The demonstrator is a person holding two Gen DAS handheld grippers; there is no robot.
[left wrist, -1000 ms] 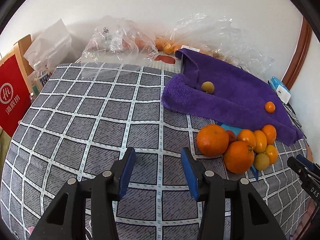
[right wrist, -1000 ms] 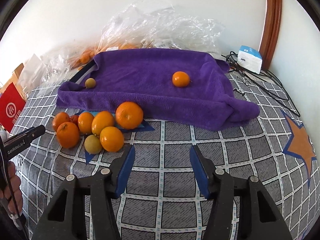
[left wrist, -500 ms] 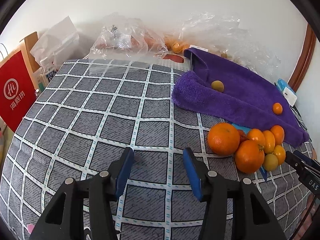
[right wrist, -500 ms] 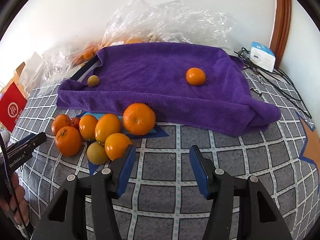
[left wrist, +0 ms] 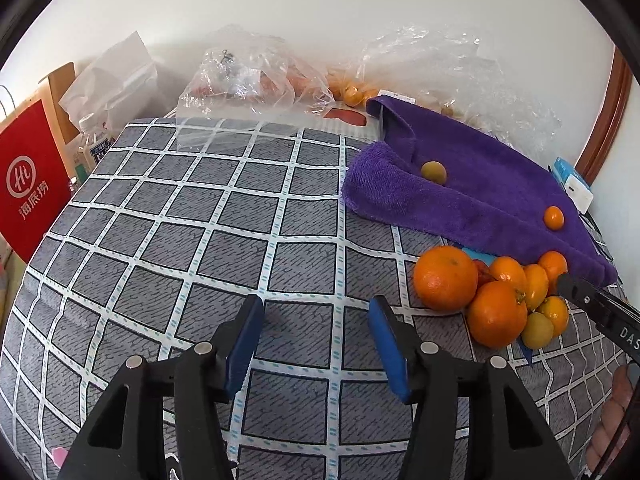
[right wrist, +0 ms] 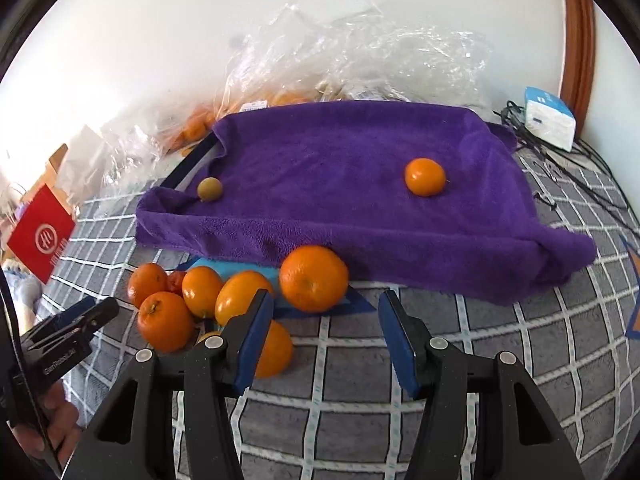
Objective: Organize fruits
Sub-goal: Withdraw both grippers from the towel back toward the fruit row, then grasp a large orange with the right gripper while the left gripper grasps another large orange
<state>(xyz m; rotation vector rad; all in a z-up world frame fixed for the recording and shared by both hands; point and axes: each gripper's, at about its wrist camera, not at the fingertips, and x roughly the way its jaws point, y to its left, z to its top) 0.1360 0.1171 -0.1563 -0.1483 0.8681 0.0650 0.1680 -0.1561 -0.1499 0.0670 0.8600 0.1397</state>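
Observation:
A pile of several oranges and small fruits (right wrist: 200, 300) lies on the checked tablecloth in front of a purple towel (right wrist: 352, 184); it also shows in the left wrist view (left wrist: 492, 296). The biggest orange (right wrist: 314, 278) sits at the towel's front edge. On the towel lie a small orange (right wrist: 425, 176) and a small green-yellow fruit (right wrist: 209, 189). My right gripper (right wrist: 326, 336) is open and empty, just before the big orange, its left finger over another orange (right wrist: 276, 350). My left gripper (left wrist: 316, 344) is open and empty over bare cloth, left of the pile.
Clear plastic bags with more fruit (left wrist: 256, 80) lie at the back by the wall. A red paper bag (left wrist: 30, 184) stands off the table's left edge. A white-blue box (right wrist: 550, 122) and black cables (right wrist: 580, 176) lie at the back right.
My right gripper has moved forward and left toward the fruit pile, its left finger now over an orange. My left gripper has drifted slightly; the pile looks nearer in its view.

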